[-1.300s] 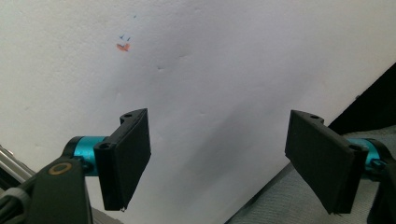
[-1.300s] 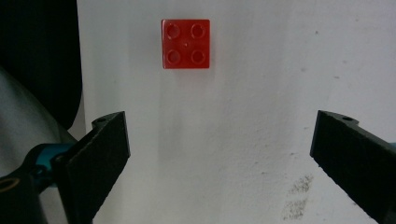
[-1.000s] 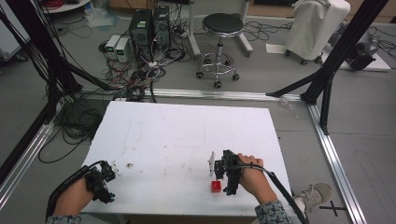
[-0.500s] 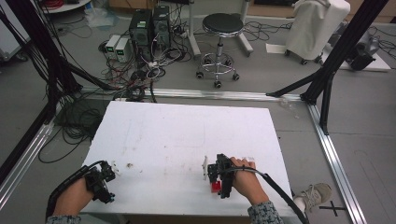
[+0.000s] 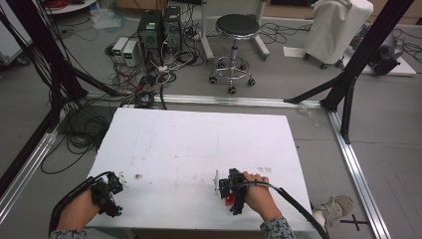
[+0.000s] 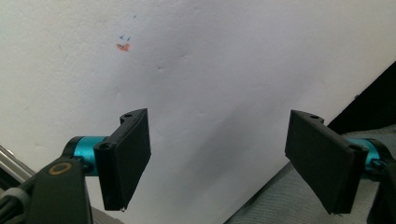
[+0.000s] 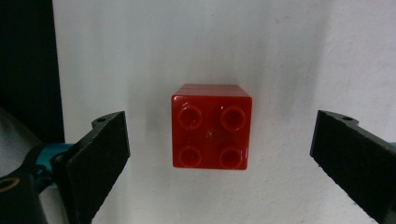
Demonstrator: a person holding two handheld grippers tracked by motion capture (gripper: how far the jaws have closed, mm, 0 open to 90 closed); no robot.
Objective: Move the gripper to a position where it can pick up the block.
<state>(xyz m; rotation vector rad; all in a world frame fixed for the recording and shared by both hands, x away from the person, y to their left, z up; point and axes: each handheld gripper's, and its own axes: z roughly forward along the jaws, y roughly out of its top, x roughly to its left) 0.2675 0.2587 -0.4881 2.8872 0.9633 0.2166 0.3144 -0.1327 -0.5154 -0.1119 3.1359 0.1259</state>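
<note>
- Right tongs [image 7: 219, 158]: jaws spread wide, one on each side of the red brick [image 7: 211, 133], neither touching it. Nothing is gripped.
- Red brick: four studs on top, facing the camera of the right gripper view; it sits flat on the white worktop [image 7: 280, 56], centred in the gap between the jaws.
- In the high view, the right tongs [image 5: 230, 191] are held by the right hand [image 5: 259, 196] near the front edge of the worktop, right of centre. The red brick [image 5: 229, 200] shows partly beneath them.
- A small white object [image 5: 216, 178] lies just beside the right tongs on their left; its kind cannot be determined.
- Left tongs [image 6: 217, 163]: jaws spread wide, empty, over the worktop edge; a grey surface shows beyond the edge.
- Small red and blue marks [image 6: 123, 44] are on the worktop ahead of the left tongs.
- In the high view, the left tongs [image 5: 110, 191] are at the front left corner, well apart from the right tongs.
- Beyond the worktop: floor cables [image 5: 144, 74], a black stool [image 5: 237, 30].
</note>
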